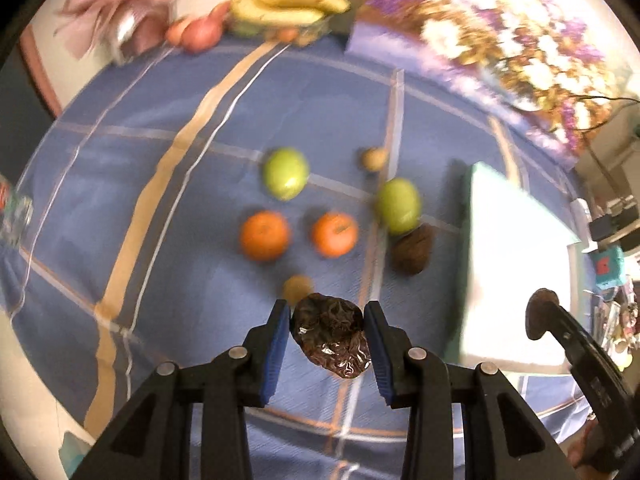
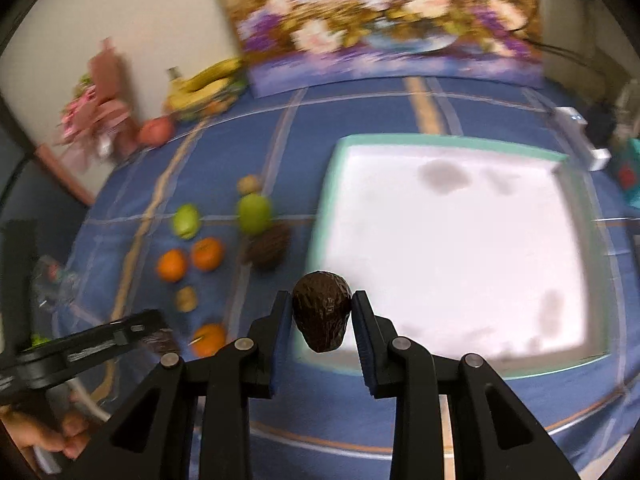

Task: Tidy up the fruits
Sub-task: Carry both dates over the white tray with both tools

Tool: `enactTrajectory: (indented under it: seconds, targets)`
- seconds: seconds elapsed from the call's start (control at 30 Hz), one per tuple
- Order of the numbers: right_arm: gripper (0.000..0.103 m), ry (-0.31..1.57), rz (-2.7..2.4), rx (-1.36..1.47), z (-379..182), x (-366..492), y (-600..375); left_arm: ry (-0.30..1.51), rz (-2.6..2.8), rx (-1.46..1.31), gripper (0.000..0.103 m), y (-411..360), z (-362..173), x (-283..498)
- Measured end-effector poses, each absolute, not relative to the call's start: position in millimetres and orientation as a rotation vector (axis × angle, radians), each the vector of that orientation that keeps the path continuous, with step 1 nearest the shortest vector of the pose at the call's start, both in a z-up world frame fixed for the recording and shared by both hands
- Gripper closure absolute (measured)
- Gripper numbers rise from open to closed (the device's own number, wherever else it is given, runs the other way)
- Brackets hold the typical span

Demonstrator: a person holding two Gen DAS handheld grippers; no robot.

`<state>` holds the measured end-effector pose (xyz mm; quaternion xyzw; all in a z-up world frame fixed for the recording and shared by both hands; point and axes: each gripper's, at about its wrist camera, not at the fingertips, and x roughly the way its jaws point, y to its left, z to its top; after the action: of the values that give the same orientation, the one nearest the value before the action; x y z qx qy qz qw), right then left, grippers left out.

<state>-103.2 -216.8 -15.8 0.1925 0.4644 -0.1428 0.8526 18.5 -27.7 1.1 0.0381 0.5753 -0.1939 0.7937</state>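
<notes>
The left gripper (image 1: pixel 326 330) clamps a wrinkled dark avocado (image 1: pixel 331 334) between its blue pads, above the blue cloth (image 1: pixel 180 200) near the oranges (image 1: pixel 265 235). The right gripper (image 2: pixel 322 320) grips another avocado (image 2: pixel 322 316) at the white tray's (image 2: pixel 440 138) near edge.

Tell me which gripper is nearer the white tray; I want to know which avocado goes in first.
Right. The right gripper holds its avocado at the tray's near edge; the left gripper, holding another avocado, hangs beside the tray, over the tablecloth.
</notes>
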Motion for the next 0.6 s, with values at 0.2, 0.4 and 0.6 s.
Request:
enactTrajectory:
  seconds: [0.2, 0.4, 0.6]
  targets:
    - [0.071, 0.968, -0.425, 0.473, -17, -106, -267, 1.175, -0.537, 0.121, 0.063, -76, 19, 15]
    - [0.071, 0.96, -0.532, 0.536, -18, -116, -315, 1.144, -0.628, 0.183, 0.063, -133, 23, 8]
    - [0.071, 0.938, -0.617, 0.581, -15, -126, -352, 1.138, -0.684, 0.249, 0.063, -183, 18, 3]
